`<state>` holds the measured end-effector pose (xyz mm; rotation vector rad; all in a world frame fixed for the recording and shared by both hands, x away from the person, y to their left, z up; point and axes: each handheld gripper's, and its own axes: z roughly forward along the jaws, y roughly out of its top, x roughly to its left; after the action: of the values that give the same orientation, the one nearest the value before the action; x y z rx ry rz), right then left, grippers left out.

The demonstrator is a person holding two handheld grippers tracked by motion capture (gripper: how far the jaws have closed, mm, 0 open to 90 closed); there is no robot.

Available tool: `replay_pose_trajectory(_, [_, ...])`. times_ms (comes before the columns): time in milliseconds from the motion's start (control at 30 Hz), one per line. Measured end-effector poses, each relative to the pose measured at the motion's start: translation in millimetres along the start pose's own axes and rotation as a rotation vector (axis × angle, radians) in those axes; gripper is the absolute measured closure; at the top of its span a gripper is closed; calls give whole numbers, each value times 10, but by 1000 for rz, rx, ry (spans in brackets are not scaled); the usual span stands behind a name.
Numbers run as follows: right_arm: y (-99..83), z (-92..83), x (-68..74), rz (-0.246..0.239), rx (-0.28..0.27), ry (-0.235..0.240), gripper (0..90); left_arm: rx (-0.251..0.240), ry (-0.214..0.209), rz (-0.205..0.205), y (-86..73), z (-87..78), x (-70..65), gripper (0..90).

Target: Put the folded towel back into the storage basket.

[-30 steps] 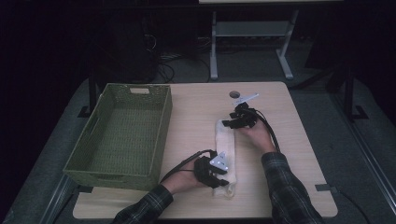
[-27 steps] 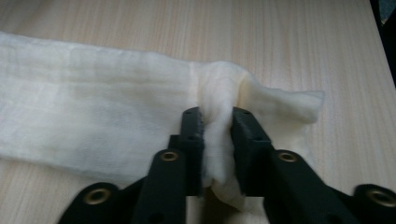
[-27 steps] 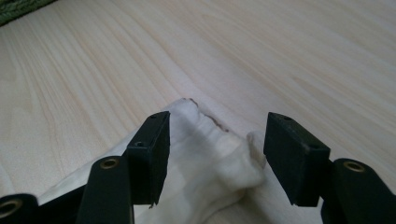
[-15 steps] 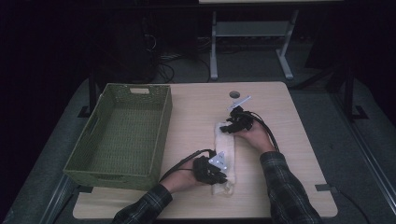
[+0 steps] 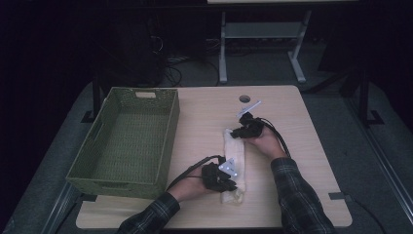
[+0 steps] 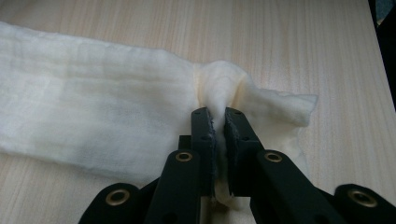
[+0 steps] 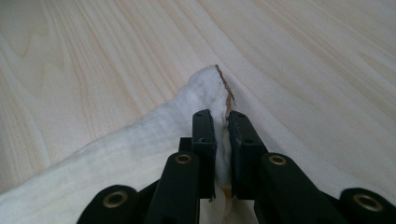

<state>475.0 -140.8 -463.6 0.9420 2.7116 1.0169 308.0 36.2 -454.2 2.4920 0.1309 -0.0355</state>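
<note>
1. Left fingers (image 6: 219,135) just closed, pinching a bunched fold of the cream cloth (image 6: 93,112) at its near end.
2. Right fingers (image 7: 220,140) just closed too, nipping the cloth's far corner (image 7: 210,88).
3. Gripped at opposite ends, probably to lift or fold the strip evenly.
4. One cloth, lying lengthwise mid-worktop (image 5: 292,204), toward the near edge.
5. One green basket (image 5: 131,183) along the left edge, nothing visible inside.
6. Two grippers, one per hand.
</note>
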Motion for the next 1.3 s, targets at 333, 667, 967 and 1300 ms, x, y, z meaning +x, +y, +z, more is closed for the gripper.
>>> replay_pose_trajectory(333, [40,-78,-12,29,3,-15,832,-65,39,-8,105,-291,4,843])
replay_pose_trajectory(667, [329,-318,68,-2,-51,-31,832,-104,57,7,289,-723,26,843])
replay_pose_trajectory(967, [670,-504,139,-23,-95,-23,832,-120,58,22,334,-1116,94,843])
replay_pose_trajectory(1300, [1089,-515,309,-77,-104,-21,831,-178,36,24,172,-1646,232,843])
